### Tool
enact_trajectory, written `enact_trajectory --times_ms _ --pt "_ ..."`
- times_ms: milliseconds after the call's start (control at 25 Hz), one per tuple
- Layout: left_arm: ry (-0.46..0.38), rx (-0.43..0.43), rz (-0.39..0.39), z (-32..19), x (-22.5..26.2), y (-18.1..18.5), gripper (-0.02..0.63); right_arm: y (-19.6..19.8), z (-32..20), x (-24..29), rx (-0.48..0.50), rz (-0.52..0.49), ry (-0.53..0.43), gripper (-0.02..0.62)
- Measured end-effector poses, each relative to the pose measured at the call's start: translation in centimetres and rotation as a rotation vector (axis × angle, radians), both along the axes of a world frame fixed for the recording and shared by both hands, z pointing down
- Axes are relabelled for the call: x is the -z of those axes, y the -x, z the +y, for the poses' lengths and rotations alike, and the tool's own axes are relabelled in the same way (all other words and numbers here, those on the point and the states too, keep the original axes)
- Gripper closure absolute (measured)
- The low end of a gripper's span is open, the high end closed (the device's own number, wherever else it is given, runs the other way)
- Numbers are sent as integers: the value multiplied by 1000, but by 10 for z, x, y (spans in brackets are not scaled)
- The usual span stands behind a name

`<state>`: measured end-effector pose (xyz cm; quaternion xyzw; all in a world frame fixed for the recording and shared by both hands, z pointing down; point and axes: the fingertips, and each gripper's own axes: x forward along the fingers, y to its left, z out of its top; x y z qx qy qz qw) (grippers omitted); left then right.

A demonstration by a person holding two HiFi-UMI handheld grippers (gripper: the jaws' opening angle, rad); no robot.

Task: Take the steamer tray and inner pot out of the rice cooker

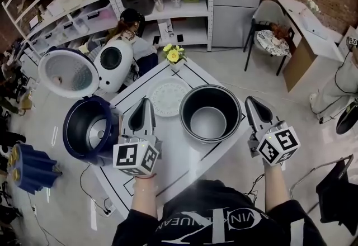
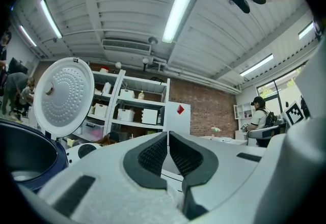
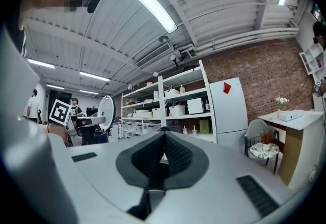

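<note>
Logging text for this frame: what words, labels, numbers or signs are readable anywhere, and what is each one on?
"VIN", apparently, in white lettering on the person's black shirt; the rest is too distorted to read.
The cubes on the left claw and right claw carry square marker codes, no letters.
The red diamond sign on the white cabinet: no legible text.
The shelf boxes: labels too small to read.

White lettering on the person's shirt [image 1: 208,221] is too warped to read. Coded square markers stand on the left gripper [image 1: 146,100] and right gripper [image 1: 249,99]. A red diamond [image 2: 180,109] marks the white cabinet [image 2: 175,122].
</note>
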<state>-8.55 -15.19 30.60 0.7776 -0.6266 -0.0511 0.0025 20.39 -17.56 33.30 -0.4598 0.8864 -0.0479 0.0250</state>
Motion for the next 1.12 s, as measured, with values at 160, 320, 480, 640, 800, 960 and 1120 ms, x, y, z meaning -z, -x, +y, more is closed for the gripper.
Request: enact_trajectory --times_ms 160,320,480,640,800,960,1120 --pt "-15 7 -8 6 9 2 588 -1 3 7 4 -11 -11 597" --pt "-34 16 -14 12 16 4 588 -1 4 9 8 -18 -15 597" --pt "-33 19 -7 15 18 4 588 0 4 11 13 -17 -19 597" --pt "-32 26 0 18 17 6 588 0 4 12 14 -19 -21 597" --pt "-28 32 8 18 15 10 588 3 4 13 16 -20 -24 597" --pt "-18 36 20 18 13 13 588 5 4 14 20 -15 -19 597" --pt "-14 34 22 17 11 12 588 4 3 12 17 -15 -12 597"
